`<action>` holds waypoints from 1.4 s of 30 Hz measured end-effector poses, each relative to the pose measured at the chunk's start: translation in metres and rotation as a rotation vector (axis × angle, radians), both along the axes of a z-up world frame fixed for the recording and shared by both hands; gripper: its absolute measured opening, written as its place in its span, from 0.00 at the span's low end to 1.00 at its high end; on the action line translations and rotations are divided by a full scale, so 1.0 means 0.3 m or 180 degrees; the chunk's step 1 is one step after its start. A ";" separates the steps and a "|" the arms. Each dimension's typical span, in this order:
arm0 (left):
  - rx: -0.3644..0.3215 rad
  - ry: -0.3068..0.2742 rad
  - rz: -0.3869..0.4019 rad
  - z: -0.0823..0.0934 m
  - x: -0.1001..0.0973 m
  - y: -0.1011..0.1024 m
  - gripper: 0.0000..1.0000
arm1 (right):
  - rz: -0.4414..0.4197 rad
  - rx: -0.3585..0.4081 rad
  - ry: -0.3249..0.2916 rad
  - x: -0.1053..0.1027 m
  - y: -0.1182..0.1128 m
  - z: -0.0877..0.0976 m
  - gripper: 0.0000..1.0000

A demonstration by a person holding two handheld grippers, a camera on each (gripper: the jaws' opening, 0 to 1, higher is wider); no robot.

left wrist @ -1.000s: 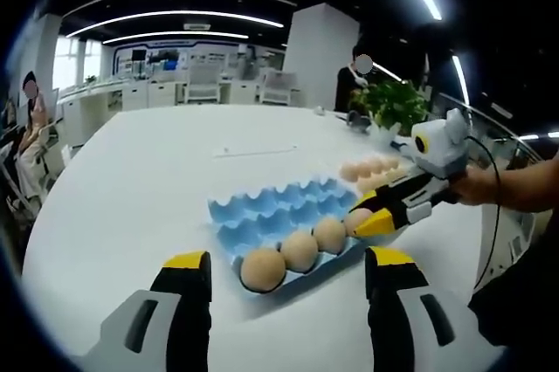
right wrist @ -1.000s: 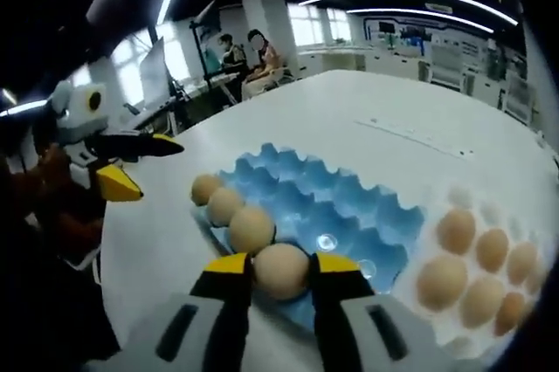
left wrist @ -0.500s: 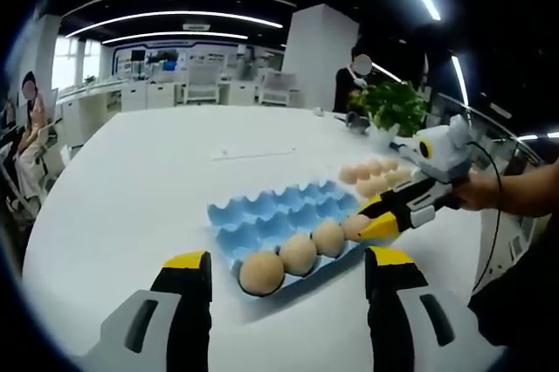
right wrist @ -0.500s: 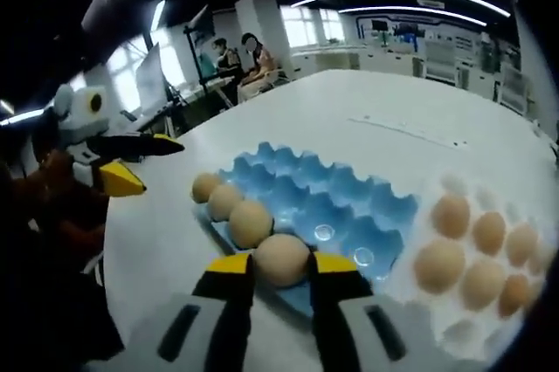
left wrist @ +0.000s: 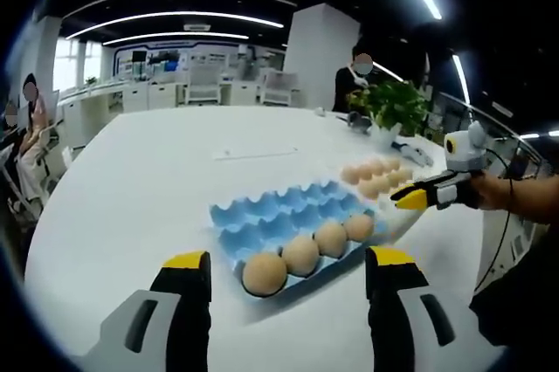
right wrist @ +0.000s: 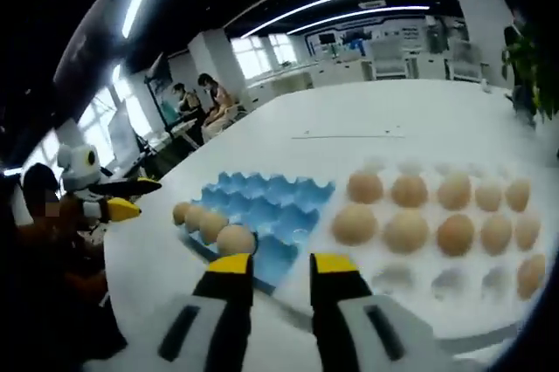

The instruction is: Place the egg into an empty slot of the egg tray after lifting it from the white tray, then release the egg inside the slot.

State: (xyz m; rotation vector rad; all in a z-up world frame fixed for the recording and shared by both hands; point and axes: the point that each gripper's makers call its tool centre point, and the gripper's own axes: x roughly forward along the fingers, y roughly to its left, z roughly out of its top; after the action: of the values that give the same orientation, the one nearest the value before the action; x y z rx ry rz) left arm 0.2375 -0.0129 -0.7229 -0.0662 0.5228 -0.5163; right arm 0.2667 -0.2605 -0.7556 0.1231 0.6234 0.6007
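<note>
Bright ceiling strip lights (left wrist: 175,18), glare on table (right wrist: 410,119), edges warped.

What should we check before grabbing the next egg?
1. Right gripper open and holding nothing: ok.
2. Eggs left in the white tray: ok, several.
3. Empty slots left in the blue egg tray: ok, four eggs along one edge, other slots bare.
4. Last placed egg seated in its slot: ok.
5. Left gripper open and apart from the trays: ok.
6. Any eggs cracked: cannot tell.
</note>
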 end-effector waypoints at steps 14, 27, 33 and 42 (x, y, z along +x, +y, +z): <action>0.0025 -0.0004 0.0029 0.004 0.001 0.001 0.72 | -0.1552 -0.0734 -0.0286 0.048 -0.618 0.034 0.26; 0.0048 -0.0006 0.0056 0.006 -0.001 0.009 0.72 | -0.1502 -0.1122 -0.0064 0.109 -0.686 -0.071 0.26; 0.0041 -0.0008 0.0073 0.005 -0.002 0.015 0.72 | -0.1502 -0.1033 -0.0018 0.112 -0.688 -0.084 0.25; 0.0036 -0.0010 0.0094 0.006 -0.002 0.016 0.72 | -0.1393 -0.1217 -0.0161 0.109 -0.690 -0.069 0.24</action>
State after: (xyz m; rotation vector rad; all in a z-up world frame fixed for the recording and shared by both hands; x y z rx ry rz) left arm 0.2369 -0.0081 -0.7211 -0.0621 0.5209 -0.4847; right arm 0.2994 -0.4674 -0.7762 -0.1133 0.6276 0.0565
